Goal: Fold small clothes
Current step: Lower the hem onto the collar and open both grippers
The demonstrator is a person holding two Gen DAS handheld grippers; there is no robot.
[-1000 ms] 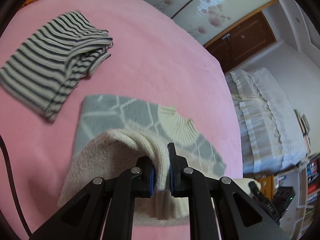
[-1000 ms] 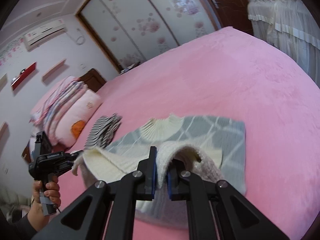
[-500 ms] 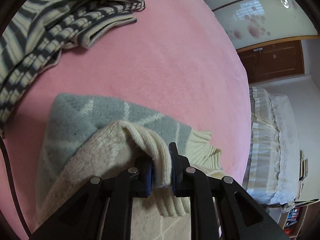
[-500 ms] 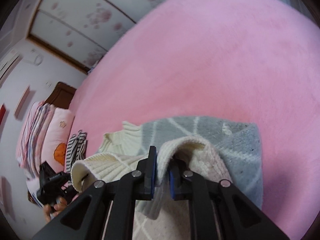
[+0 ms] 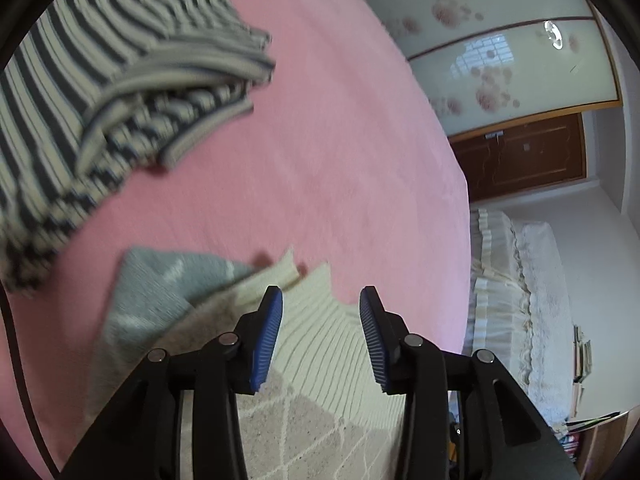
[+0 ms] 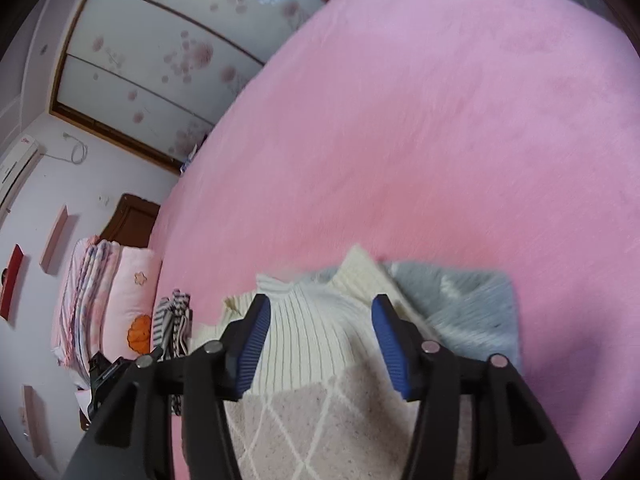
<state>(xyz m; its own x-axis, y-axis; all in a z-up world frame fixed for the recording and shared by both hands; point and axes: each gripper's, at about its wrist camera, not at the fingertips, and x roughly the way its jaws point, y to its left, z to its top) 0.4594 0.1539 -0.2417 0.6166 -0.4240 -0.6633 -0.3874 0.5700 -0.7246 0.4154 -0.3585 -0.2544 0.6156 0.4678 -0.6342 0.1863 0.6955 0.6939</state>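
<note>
**Hem let go — both tools parting over the folded sweater**

Left tool [image 5: 320, 312]: jaws opening, blue pads standing clear either side of the cream ribbed hem; nothing pinched. Right tool [image 6: 320, 320]: same, jaws opening, ribbing visible between the pads but untouched by them.

Sweater [image 5: 316, 364] lies on the pink bed [image 5: 320, 160], folded over itself: pale inside-out knit with diamond lines on top, grey patterned layer showing beneath at the far corners. The hem sits near the cream collar [image 6: 360, 268]. Striped top [image 5: 100, 92] lies already folded, well apart on the left tool's side.

Risks, as I judge them:
- Pads are low and close to the knit; ribbing could snag on a pad as the tools lift away, dragging the top layer back.
- Thick knit may spring open once free, leaving edges misaligned.
- The fold looks slightly skewed against the grey layer; uncorrected, the next fold inherits it.
</note>
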